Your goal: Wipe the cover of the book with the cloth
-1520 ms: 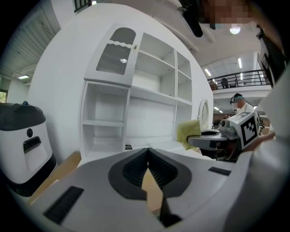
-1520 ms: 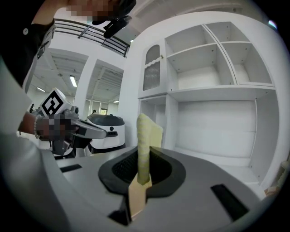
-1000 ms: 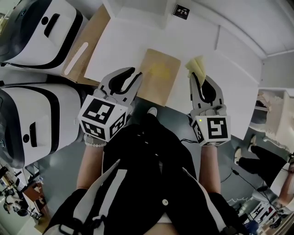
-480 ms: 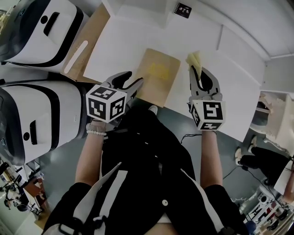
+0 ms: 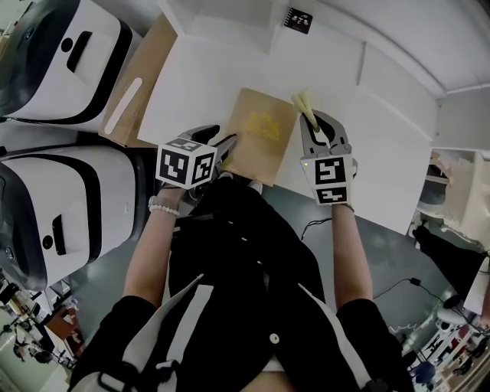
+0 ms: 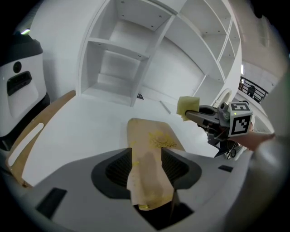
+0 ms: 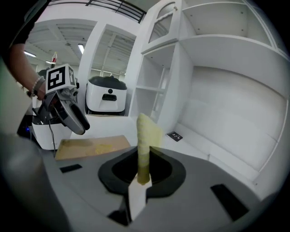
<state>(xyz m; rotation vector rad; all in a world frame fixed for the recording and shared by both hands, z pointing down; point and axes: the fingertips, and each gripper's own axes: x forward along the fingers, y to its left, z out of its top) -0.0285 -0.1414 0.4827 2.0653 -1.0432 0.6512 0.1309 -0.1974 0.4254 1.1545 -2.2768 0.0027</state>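
A tan book (image 5: pixel 260 130) with a gold print on its cover lies flat on the white table (image 5: pixel 207 69). My left gripper (image 5: pixel 226 144) is at the book's near left corner. In the left gripper view its jaws (image 6: pixel 146 156) are opening, and the book's near end (image 6: pixel 152 136) lies between them. My right gripper (image 5: pixel 312 122) hangs just right of the book, shut on a folded yellow cloth (image 5: pixel 302 102). The cloth (image 7: pixel 145 136) stands upright out of those jaws, above the table and beside the book (image 7: pixel 90 146).
Two big white and black machines (image 5: pixel 61 53) (image 5: pixel 69 207) stand at the left. A brown board (image 5: pixel 142 76) with a white strip leans beside the table. A small black marker card (image 5: pixel 298 19) lies at the back. White shelves rise behind the table.
Both grippers have moved forward to the table. The left one has reached the book's near corner with wider jaws. The right one has carried the cloth left, close to the book's right edge.
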